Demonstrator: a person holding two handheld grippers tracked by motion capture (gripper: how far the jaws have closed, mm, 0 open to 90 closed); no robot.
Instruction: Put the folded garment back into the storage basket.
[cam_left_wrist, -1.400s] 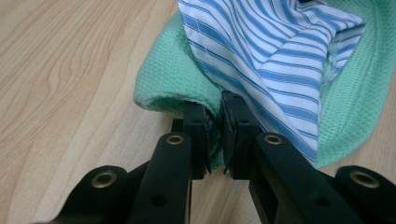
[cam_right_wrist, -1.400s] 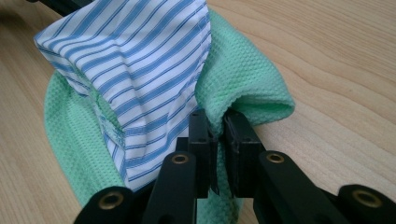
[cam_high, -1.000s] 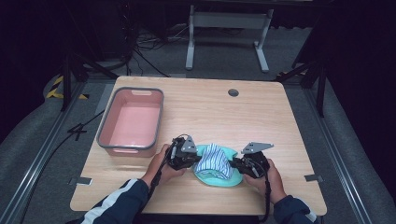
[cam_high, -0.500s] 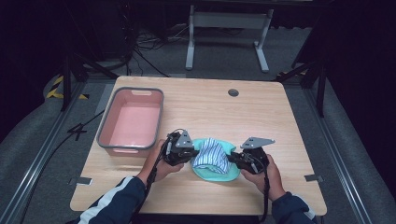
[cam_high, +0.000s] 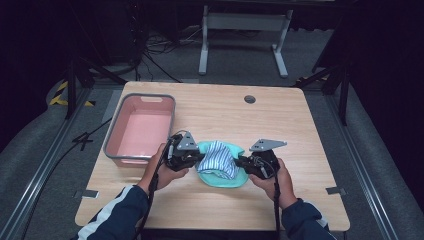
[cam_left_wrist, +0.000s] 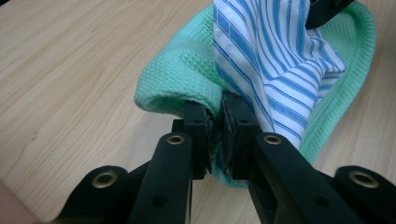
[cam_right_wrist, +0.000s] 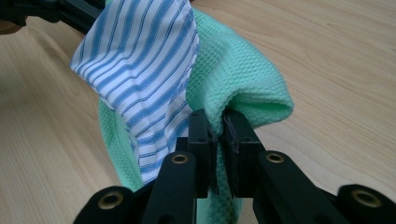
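Just right of the pink plastic tub (cam_high: 140, 129), on the near half of the wooden table (cam_high: 300, 125), a green waffle-weave towel (cam_high: 240, 179) lies bunched with a blue-and-white striped cloth (cam_high: 219, 159) gathered on top of it. The person's two hands come up from the near edge, one on each side of this bundle. The left gripper (cam_high: 196, 159) sits between the tub and the bundle, touching the bundle's tub-side edge; in the left gripper view its jaws are pressed together on fabric, with a fold of the green towel (cam_left_wrist: 187, 70) and the striped cloth (cam_left_wrist: 275, 60) both caught between the pads. The right gripper (cam_high: 241, 161) meets the bundle on the side away from the tub, and in the right gripper view its jaws are likewise closed, pinching the towel's (cam_right_wrist: 233, 74) rolled edge with the striped cloth (cam_right_wrist: 140, 60) draped just beside. The tub holds nothing I can see. Beyond the bundle, well away from the tub, a round dark grommet (cam_high: 250, 99) is set into the tabletop.
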